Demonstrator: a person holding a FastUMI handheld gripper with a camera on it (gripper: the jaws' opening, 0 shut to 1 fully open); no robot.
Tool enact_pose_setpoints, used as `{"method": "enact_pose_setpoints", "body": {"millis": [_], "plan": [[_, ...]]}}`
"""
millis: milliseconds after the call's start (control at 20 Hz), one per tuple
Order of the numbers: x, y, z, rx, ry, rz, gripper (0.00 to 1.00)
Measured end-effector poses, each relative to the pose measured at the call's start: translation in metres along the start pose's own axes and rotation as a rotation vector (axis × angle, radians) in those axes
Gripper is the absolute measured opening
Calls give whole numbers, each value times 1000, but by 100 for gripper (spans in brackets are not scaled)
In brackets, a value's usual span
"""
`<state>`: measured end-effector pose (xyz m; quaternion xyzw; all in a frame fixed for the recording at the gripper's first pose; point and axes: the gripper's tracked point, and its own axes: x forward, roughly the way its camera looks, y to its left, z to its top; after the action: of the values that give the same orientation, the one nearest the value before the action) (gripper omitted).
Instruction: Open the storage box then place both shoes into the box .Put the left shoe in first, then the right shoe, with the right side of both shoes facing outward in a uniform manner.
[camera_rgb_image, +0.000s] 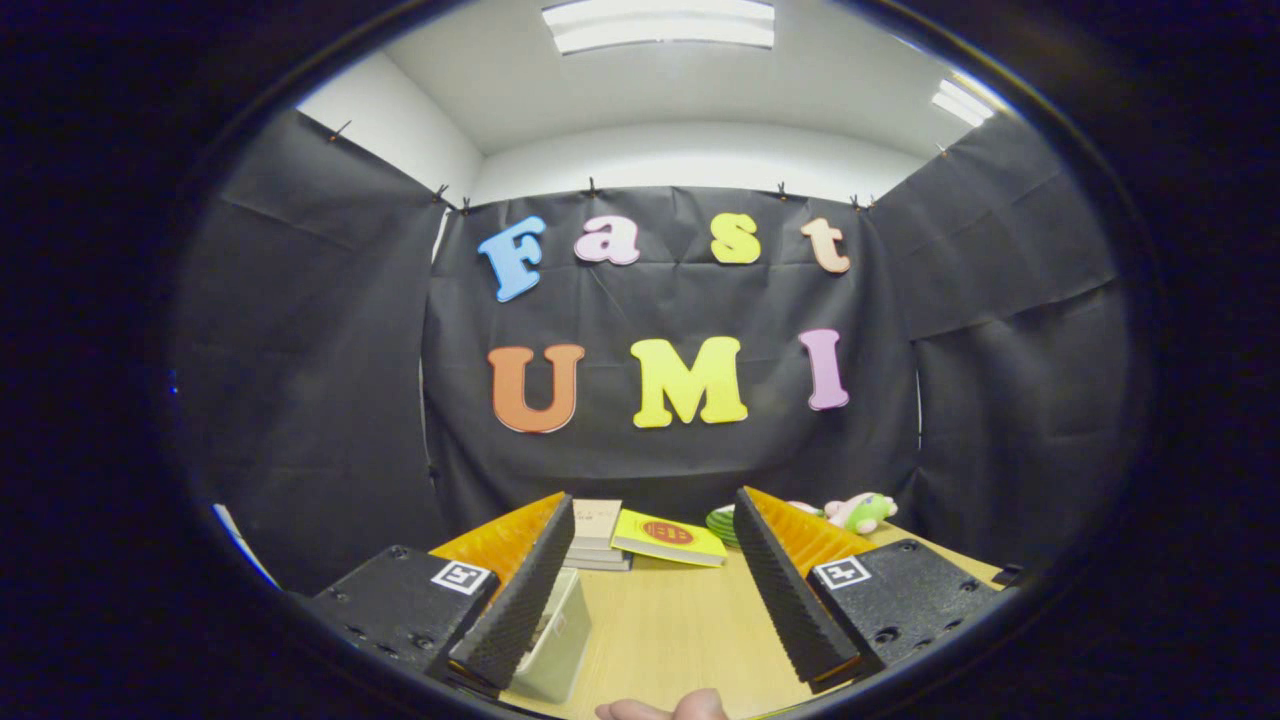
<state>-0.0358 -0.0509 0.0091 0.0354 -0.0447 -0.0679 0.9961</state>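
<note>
Tool (655, 585) fingers spread apart, empty — yellow book (668, 537) beyond them on the table (670, 640).

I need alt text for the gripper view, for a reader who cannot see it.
The gripper is held with its jaws open and nothing between them over a wooden table. Beyond them lie a stack of books, a yellow book, green plates and a plush toy. A pale box sits by one jaw.

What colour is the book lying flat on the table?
Yellow, with a red round mark on its cover: the flat yellow book, seen in the gripper view, beyond the open fingers.
</note>
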Motion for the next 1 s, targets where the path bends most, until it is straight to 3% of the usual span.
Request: {"method": "enact_pose_setpoints", "body": {"millis": [1000], "plan": [[-14, 3, 2, 27, 26, 22, 100]]}}
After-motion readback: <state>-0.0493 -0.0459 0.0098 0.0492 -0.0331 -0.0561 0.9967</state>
